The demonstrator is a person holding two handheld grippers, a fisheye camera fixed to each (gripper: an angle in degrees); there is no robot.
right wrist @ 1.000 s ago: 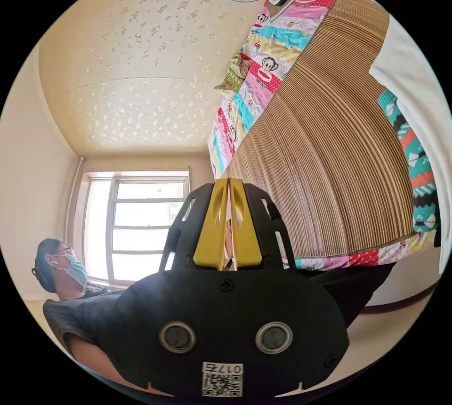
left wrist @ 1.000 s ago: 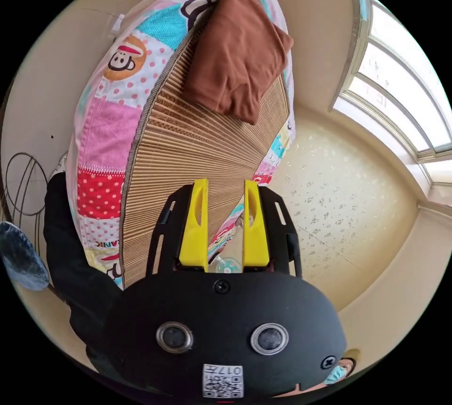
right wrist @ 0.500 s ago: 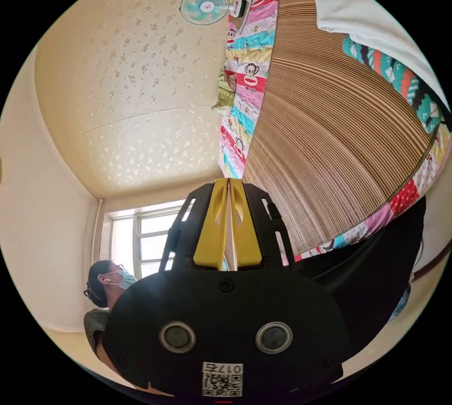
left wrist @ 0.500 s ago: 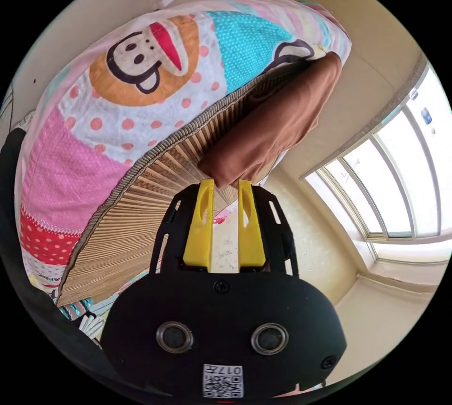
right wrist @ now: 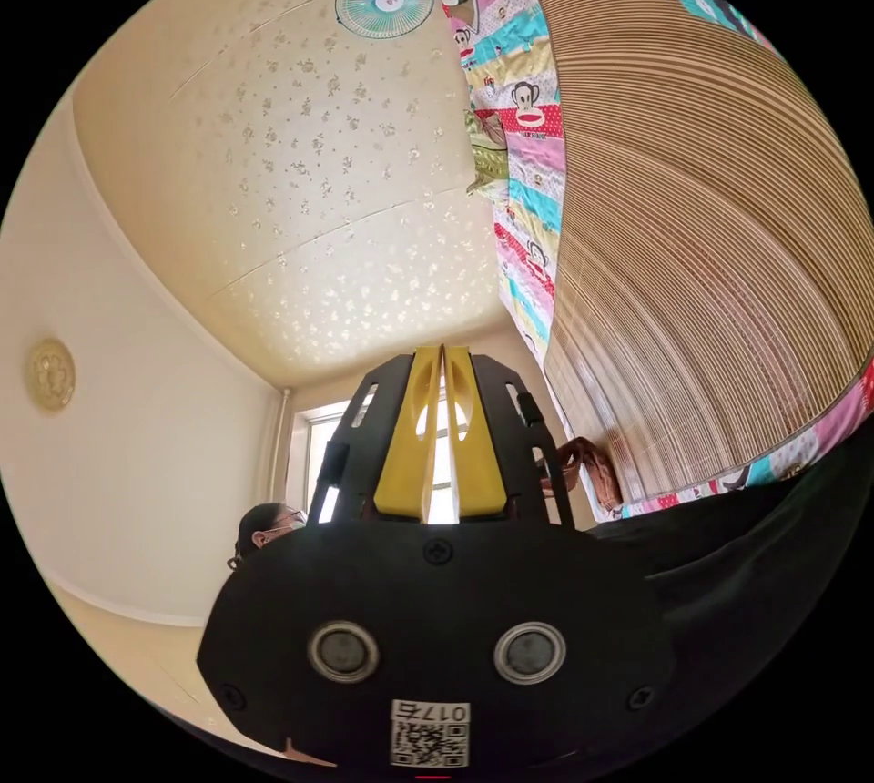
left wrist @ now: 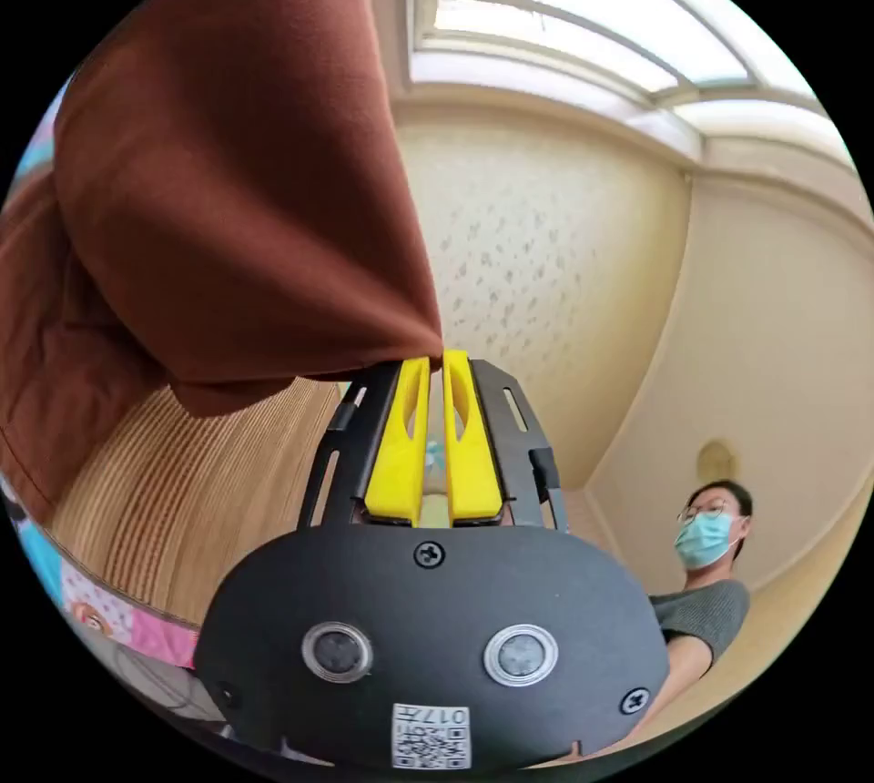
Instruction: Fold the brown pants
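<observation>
The left hand-held gripper (left wrist: 435, 357) has its yellow jaws nearly pressed together, and a corner of the brown pants (left wrist: 228, 182) sits right at their tips; whether both jaws actually pinch the cloth cannot be told. The pants hang in folds above the slatted mat (left wrist: 196, 492), which lies on the bed, with a strip of patterned sheet (left wrist: 100, 624) at the mat's edge. Beyond the pants are a window (left wrist: 583, 27) and a person wearing a mask (left wrist: 706, 546). The right hand-held gripper (right wrist: 442, 352) has its jaws closed on nothing, held beside the mat (right wrist: 710, 228). The cartoon-print sheet (right wrist: 519, 146) borders the mat, and a fan (right wrist: 382, 0) stands near the sheet's far end. No legible writing shows on the sheet here.
</observation>
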